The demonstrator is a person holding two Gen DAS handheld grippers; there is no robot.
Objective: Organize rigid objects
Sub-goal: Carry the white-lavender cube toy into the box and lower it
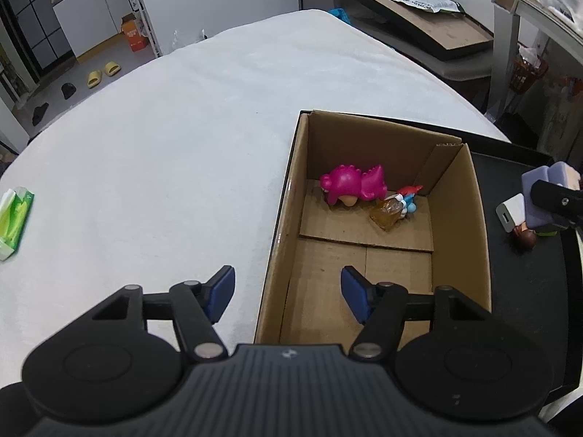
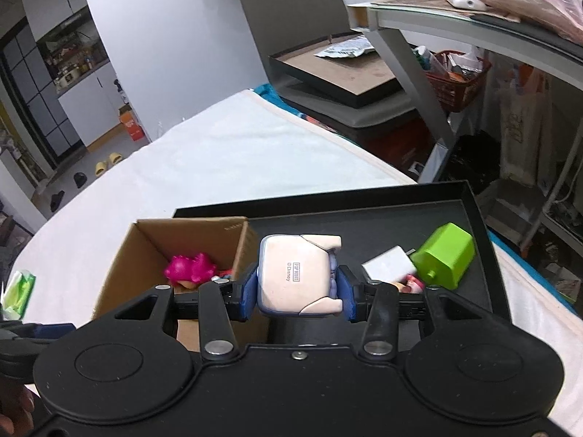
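Observation:
An open cardboard box (image 1: 455, 196) stands on the white table; it also shows in the right wrist view (image 2: 145, 240). Inside lie a magenta toy figure (image 1: 351, 184), a small red and blue toy (image 1: 410, 196) and an amber piece (image 1: 386, 215). My left gripper (image 1: 288, 291) is open and empty over the box's near left wall. My right gripper (image 2: 297, 287) is shut on a lavender and cream toy figure (image 2: 298, 273), held above the black tray (image 2: 364, 218) beside the box. The same figure (image 1: 546, 182) shows at the right of the left wrist view.
The black tray holds a green block (image 2: 446, 260), a white charger (image 2: 388, 267) and a small brown-haired figure (image 1: 524, 238). A green tissue pack (image 1: 14, 222) lies at the table's left. A grey desk and a red basket (image 2: 455, 80) stand to the right.

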